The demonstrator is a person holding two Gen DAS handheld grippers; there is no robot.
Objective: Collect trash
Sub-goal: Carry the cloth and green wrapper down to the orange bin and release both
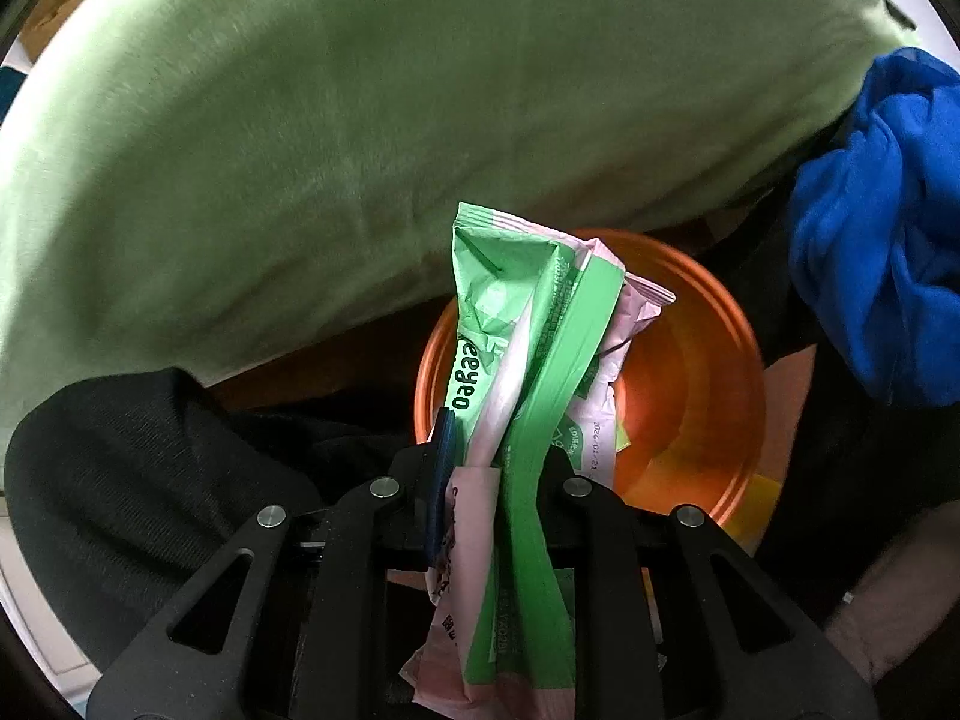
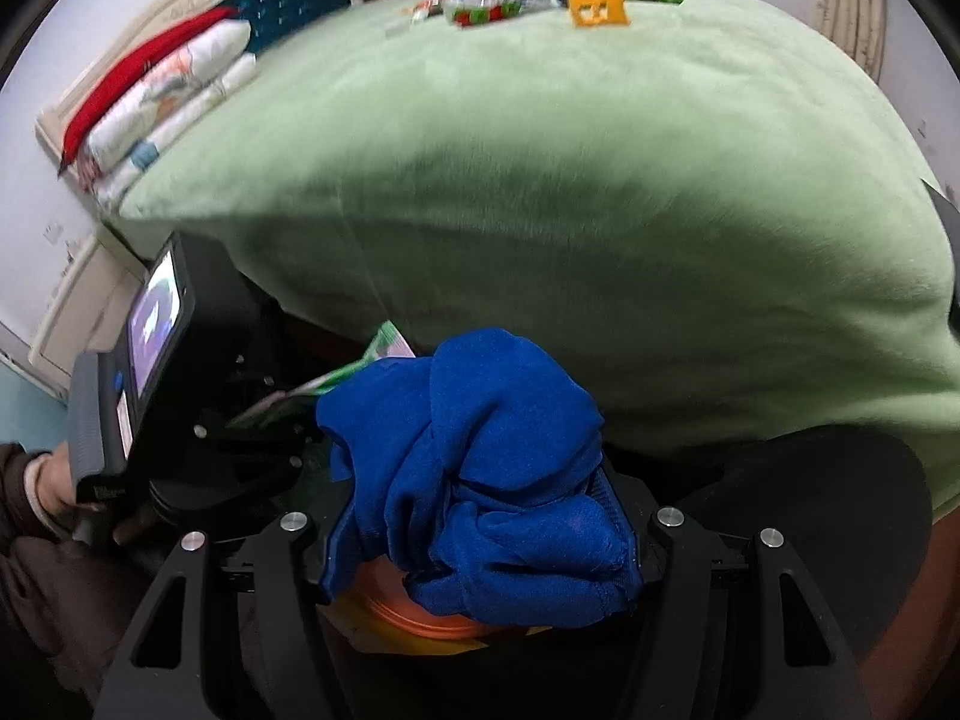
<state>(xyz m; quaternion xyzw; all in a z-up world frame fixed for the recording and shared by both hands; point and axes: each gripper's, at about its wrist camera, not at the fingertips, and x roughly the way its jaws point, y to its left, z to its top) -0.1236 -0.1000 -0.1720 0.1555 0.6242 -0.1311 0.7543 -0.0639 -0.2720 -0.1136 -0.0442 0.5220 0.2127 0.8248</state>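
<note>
My left gripper (image 1: 489, 468) is shut on a crumpled green and pink snack wrapper (image 1: 528, 324) and holds it over an orange bin (image 1: 708, 360) on the floor beside the bed. My right gripper (image 2: 480, 516) is shut on a bunched blue cloth (image 2: 480, 456), also above the orange bin (image 2: 420, 618). The blue cloth shows at the right edge of the left wrist view (image 1: 882, 228). The wrapper's tip (image 2: 378, 354) shows behind the cloth in the right wrist view. More wrappers (image 2: 498, 0) and an orange packet (image 2: 597, 3) lie at the far side of the bed.
A light green blanket (image 2: 570, 180) covers the bed and fills both views. Folded pillows (image 2: 162, 90) lie at the headboard. The left gripper's body and camera (image 2: 150, 384) sit at the left. Dark clothing (image 1: 120, 480) lies at the lower left.
</note>
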